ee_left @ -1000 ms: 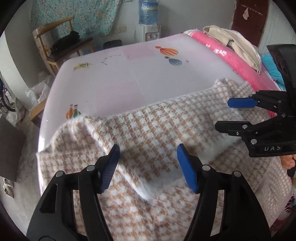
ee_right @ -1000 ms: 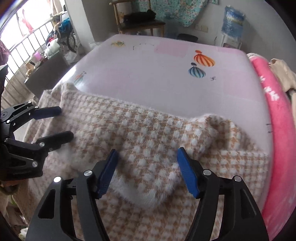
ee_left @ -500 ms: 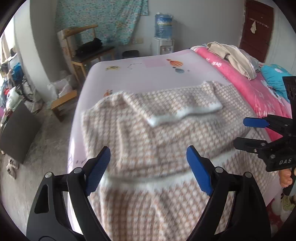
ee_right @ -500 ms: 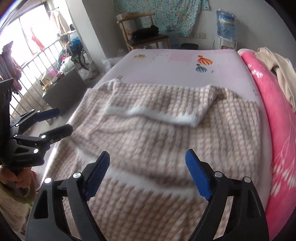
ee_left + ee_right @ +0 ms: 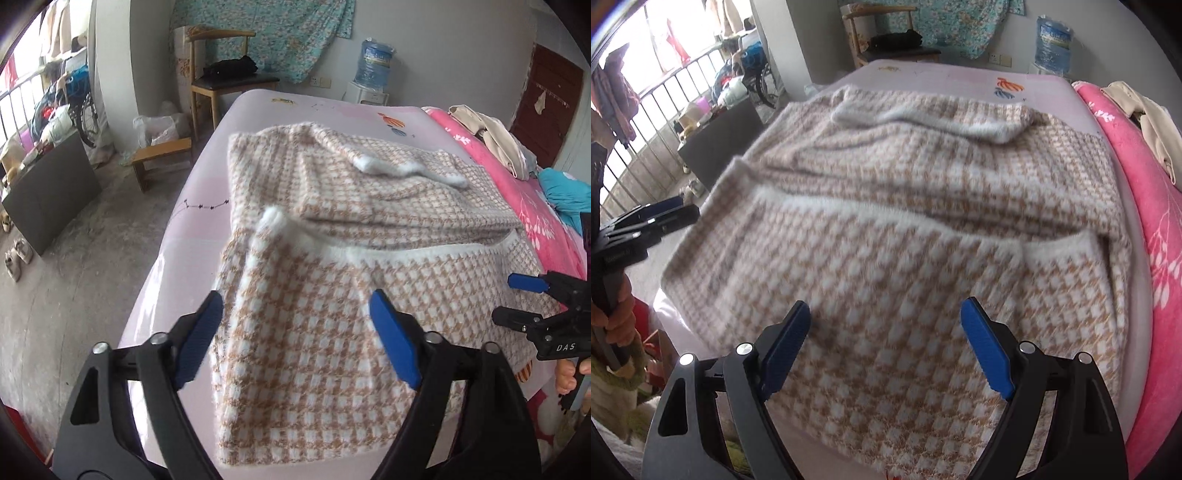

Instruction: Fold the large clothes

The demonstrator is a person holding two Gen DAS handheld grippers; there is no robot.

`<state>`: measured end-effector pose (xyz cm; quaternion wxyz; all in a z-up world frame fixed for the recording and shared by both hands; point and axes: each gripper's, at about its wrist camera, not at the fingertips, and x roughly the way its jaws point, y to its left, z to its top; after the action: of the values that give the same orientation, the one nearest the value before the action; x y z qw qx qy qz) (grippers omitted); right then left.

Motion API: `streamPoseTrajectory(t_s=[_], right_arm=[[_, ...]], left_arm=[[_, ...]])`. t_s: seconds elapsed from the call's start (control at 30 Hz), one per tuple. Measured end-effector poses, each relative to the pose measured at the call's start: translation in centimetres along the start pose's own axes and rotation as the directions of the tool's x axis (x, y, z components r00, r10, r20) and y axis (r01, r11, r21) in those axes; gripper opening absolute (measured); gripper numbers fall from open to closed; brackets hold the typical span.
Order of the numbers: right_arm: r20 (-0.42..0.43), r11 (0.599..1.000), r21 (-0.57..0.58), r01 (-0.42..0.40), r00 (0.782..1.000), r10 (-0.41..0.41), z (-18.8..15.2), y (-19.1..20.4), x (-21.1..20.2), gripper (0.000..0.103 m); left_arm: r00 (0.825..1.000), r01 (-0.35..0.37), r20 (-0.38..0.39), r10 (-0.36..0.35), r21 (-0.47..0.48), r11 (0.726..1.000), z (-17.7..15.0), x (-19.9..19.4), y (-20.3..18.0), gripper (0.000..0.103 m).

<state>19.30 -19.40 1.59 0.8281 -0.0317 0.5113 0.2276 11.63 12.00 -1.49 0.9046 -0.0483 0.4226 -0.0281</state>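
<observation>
Your left gripper (image 5: 295, 332) points steeply downward with its blue pads spread wide and nothing pressed between them; its jaws have just been narrowing slightly after opening. Your right gripper (image 5: 886, 343) is likewise angled steeply down, jaws standing wide with nothing clamped, having just opened and now steady. In the left wrist view your right gripper shows at three o'clock with fingers (image 5: 567, 373) wrapped on its handle, and in the right wrist view your left hand (image 5: 618, 310) grips its handle at nine o'clock.
</observation>
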Motion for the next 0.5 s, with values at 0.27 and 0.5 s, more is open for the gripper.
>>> streamPoseTrajectory(t_s=[0.27, 0.5], right_arm=[[-0.011, 1.000, 0.014, -0.028, 1.000, 0.028, 0.1, -0.8, 0.3, 0.082], [-0.019, 0.999, 0.015, -0.035, 0.999, 0.035, 0.1, -0.9, 0.5, 0.082]], left_arm=[[0.998, 0.014, -0.061, -0.016, -0.021, 1.000, 1.0, 4.4, 2.1, 0.044], [0.981, 0.190, -0.027, -0.190, -0.012, 0.982, 1.6, 4.1, 2.6, 0.039]])
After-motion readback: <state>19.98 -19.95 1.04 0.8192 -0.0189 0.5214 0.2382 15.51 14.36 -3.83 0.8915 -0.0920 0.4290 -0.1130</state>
